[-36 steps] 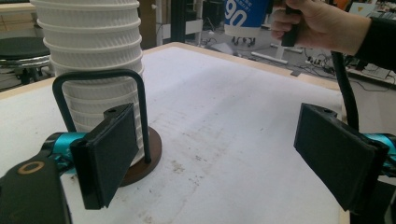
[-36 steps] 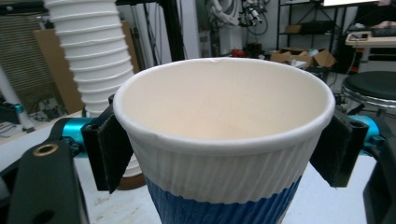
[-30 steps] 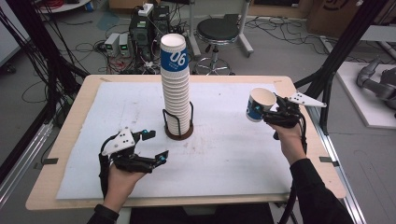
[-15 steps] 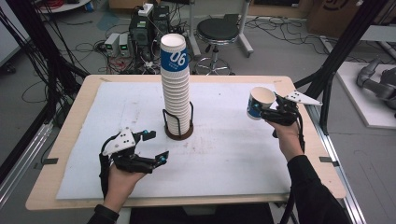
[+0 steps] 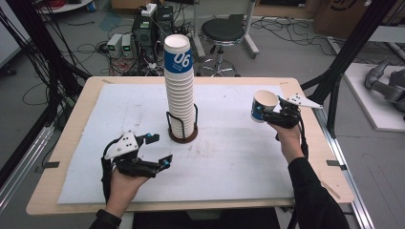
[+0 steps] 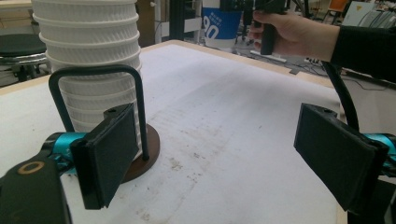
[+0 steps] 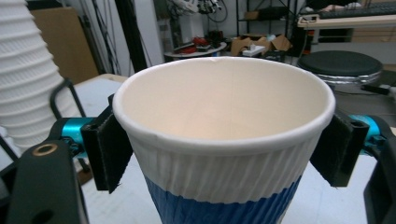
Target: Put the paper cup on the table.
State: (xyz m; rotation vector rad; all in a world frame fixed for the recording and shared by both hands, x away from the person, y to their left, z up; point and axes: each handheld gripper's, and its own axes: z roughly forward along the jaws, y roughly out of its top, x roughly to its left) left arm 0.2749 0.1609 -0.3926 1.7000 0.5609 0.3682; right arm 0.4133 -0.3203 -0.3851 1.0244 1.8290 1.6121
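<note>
White-and-blue paper cup [image 5: 263, 106] sits upright, clamped just under its rim by the right tool [image 5: 279, 113] above the table's [image 5: 239, 157] right side, likely for setting down, while the left tool [image 5: 155, 150], jaws apart and empty, rests near the tall cup stack [image 5: 179, 90].

Left gripper [image 5: 160, 149]: black body, teal fittings at the jaw roots, white dotted three-cornered plate on top. Right gripper [image 5: 270, 110]: same build, black cable trailing. Black long sleeves [image 5: 313, 200] on both arms.
</note>
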